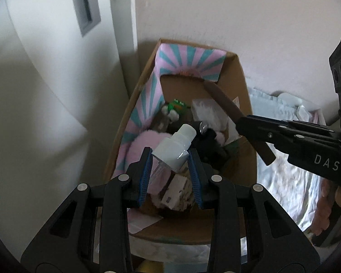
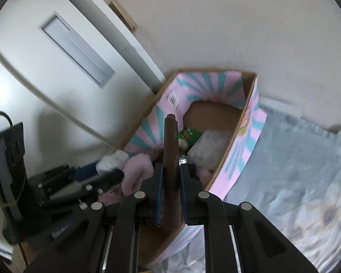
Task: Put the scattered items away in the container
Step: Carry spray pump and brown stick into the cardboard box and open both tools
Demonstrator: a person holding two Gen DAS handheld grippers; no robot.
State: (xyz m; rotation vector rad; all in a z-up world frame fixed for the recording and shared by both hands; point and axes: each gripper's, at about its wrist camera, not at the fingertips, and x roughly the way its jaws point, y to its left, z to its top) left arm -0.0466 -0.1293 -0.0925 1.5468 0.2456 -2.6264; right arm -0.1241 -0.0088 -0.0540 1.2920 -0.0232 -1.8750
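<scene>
A cardboard box (image 1: 241, 86) with pink and teal striped flaps stands against the wall. It holds a green frog toy (image 1: 176, 104), pink fluffy fabric (image 1: 139, 145) and a white packet (image 1: 208, 111). My left gripper (image 1: 170, 157) is shut on a white bottle (image 1: 177, 145) and holds it over the box. My right gripper (image 1: 239, 122) is shut on a long brown stick (image 1: 222, 100) that points into the box. In the right wrist view the box (image 2: 247, 113) lies ahead, and the right gripper (image 2: 171, 170) clamps the stick (image 2: 170, 150). The left gripper with the bottle (image 2: 111, 161) shows blurred at left.
A white door with a grey inset panel (image 1: 84, 6) stands left of the box. A pale floral bedsheet (image 2: 295, 170) spreads to the right of the box. Dark equipment with a cable (image 2: 9, 159) sits at far left.
</scene>
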